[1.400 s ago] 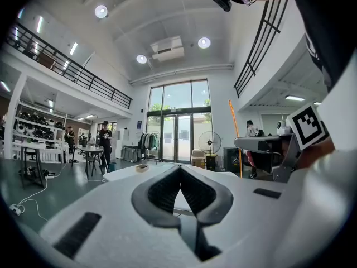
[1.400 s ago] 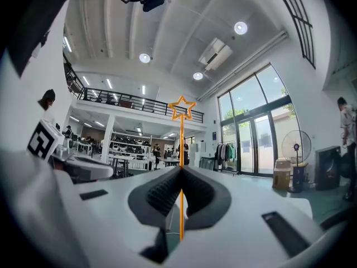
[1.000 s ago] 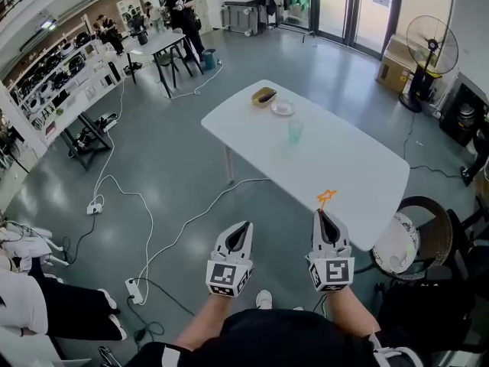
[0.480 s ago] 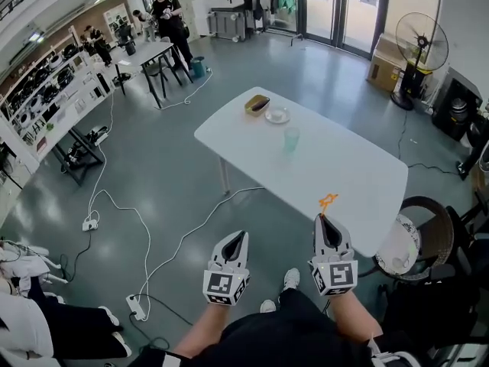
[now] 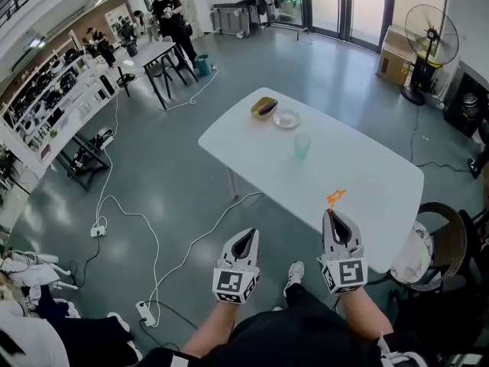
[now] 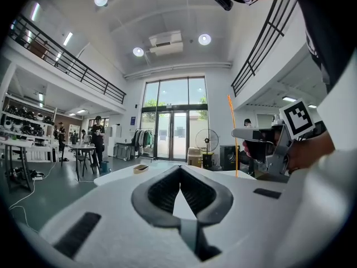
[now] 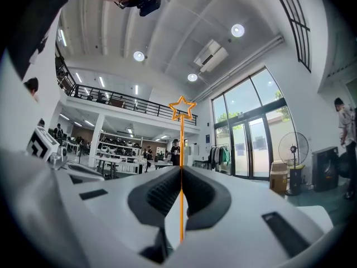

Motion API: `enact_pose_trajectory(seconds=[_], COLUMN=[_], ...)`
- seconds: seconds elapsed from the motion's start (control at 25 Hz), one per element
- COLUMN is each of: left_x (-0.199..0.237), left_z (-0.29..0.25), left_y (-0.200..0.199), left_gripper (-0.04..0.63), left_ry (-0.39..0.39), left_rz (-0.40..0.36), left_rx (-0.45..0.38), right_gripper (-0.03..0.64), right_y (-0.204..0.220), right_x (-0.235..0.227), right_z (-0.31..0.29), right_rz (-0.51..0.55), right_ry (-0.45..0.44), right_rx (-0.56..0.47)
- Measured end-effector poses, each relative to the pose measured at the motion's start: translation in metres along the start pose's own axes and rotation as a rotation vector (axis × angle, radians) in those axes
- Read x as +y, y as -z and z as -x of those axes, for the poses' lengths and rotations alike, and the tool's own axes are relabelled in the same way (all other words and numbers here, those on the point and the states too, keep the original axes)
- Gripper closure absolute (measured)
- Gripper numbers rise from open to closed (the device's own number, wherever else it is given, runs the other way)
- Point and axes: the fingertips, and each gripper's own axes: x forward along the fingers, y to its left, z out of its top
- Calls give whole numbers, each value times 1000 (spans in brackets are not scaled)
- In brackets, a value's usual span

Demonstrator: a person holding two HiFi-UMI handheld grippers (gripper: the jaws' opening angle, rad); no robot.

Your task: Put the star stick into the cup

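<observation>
An orange star stick (image 5: 335, 198) stands upright in my right gripper (image 5: 334, 215), which is shut on its thin shaft near the table's near edge. In the right gripper view the stick (image 7: 182, 149) rises between the closed jaws, with its star at the top. The pale green cup (image 5: 302, 146) stands upright in the middle of the white table (image 5: 359, 174), well beyond the stick. My left gripper (image 5: 246, 235) is shut on nothing and hovers over the floor left of the table. The left gripper view shows the right gripper (image 6: 262, 141) holding the stick (image 6: 232, 135).
A glass plate (image 5: 286, 118) and a yellow bowl (image 5: 264, 108) sit at the table's far end. A wicker chair (image 5: 435, 243) stands at the right, and a fan (image 5: 430, 37) further back. Cables and a power strip (image 5: 145, 310) lie on the floor at the left.
The person has stepped, so the view shifts a little and the table sits slightly further right. Both grippers keep their pose, and the star stick stays in the right one.
</observation>
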Motion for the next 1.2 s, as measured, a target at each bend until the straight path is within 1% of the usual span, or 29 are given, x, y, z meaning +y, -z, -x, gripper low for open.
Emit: enact_pose_trajectory(seconds=[0.12, 0.24, 0.32, 0.44, 0.68, 0.88, 1.04, 1.2], left_x=[14, 16, 18, 33, 53, 63, 77, 85], left_z=[-28, -56, -72, -100, -164, -197, -211, -227], left_y=[0, -1, -3, -9, -9, -9, -14, -16], left_gripper=[581, 581, 582, 581, 582, 582, 581, 582], left_ry=[-5, 2, 3, -6, -25, -35, -50, -50], left_rz=[-8, -18, -25, -33, -23, -30, -22, -23], left_rx=[12, 27, 30, 28, 38, 40, 42, 40], right_gripper=[606, 606, 606, 606, 606, 606, 606, 606], right_y=[6, 11, 15, 21, 32, 38, 32, 34], right_x=[-10, -28, -38, -49, -81, -97, -102, -111], right_z=[-31, -53, -65, -96, -153, -182, -205, -225], right_rz=[-13, -25, -29, -26, -34, -32, -34, -42], right_ry=[-12, -12, -16, -39, -68, -87, -104, -100], right_rx=[-5, -3, 1, 7, 8, 3, -11, -16])
